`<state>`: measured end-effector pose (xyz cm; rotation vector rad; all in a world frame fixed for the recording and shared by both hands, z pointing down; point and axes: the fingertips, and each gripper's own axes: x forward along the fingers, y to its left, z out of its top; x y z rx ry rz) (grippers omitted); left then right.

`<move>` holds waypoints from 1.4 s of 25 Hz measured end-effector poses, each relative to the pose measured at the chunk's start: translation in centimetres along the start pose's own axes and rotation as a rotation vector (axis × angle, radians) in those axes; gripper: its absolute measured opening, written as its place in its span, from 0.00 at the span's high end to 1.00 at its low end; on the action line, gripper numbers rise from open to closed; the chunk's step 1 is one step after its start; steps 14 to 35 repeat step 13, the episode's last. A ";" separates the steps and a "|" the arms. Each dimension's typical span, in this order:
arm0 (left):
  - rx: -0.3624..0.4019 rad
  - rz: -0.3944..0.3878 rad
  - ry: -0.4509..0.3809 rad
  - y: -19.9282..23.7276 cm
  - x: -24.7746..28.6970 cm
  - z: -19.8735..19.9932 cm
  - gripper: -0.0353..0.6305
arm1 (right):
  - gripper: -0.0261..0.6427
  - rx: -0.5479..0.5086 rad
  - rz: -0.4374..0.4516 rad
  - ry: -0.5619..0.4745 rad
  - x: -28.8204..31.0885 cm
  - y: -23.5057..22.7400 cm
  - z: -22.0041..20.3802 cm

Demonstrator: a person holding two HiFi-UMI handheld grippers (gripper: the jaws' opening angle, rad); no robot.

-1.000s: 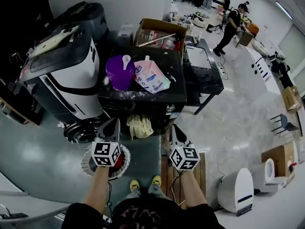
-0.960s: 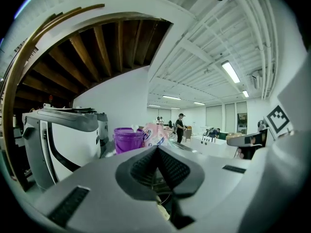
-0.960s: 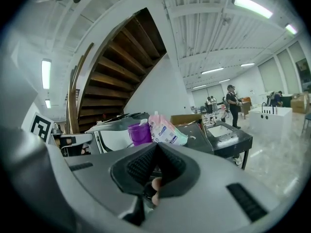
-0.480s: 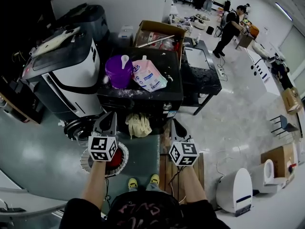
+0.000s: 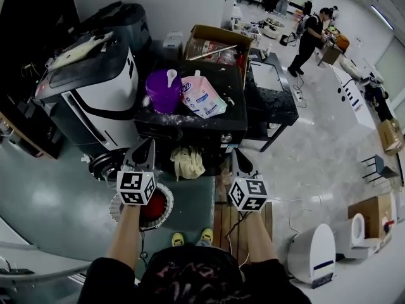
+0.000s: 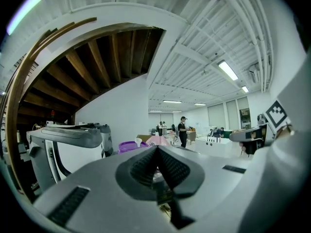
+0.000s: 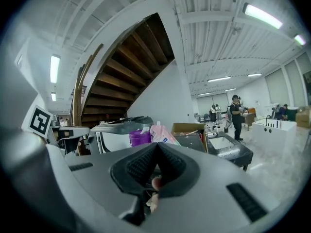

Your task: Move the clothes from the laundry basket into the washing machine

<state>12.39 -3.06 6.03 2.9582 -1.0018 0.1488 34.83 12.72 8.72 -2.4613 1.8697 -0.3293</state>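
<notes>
A pale yellow cloth [image 5: 188, 163] hangs from the front of the black washing machine [image 5: 190, 122]; its round door [image 5: 104, 167] is swung out to the left. On the floor stands the white laundry basket [image 5: 118, 211] with a red garment [image 5: 153, 209] in it. My left gripper [image 5: 144, 152] is above the basket and left of the cloth, shut and holding nothing. My right gripper [image 5: 236, 159] is right of the cloth, also shut and holding nothing. In the left gripper view my left gripper [image 6: 156, 149] points level at the machine top. In the right gripper view a bit of the cloth [image 7: 152, 199] shows below the shut right gripper [image 7: 156, 147].
A purple tub [image 5: 163, 91] and a pink detergent pouch [image 5: 202, 97] sit on the machine top. A large white and black machine [image 5: 88, 87] stands to the left, a black table [image 5: 272, 97] to the right. A cardboard box [image 5: 215, 43] is behind. A person [image 5: 311, 35] stands far back.
Both grippers have risen a little and moved closer to the machine front. Both jaws stay shut. The cloth and basket have not moved.
</notes>
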 end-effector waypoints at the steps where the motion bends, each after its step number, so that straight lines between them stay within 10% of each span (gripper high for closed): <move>1: 0.001 0.003 0.000 0.2 0.0 0.1 0.93 | 0.96 -0.001 -0.001 0.000 0.0 0.0 0.1; 35: -0.032 0.005 -0.021 1.3 -0.1 0.5 0.93 | 0.96 -0.008 -0.009 -0.012 0.5 0.5 1.0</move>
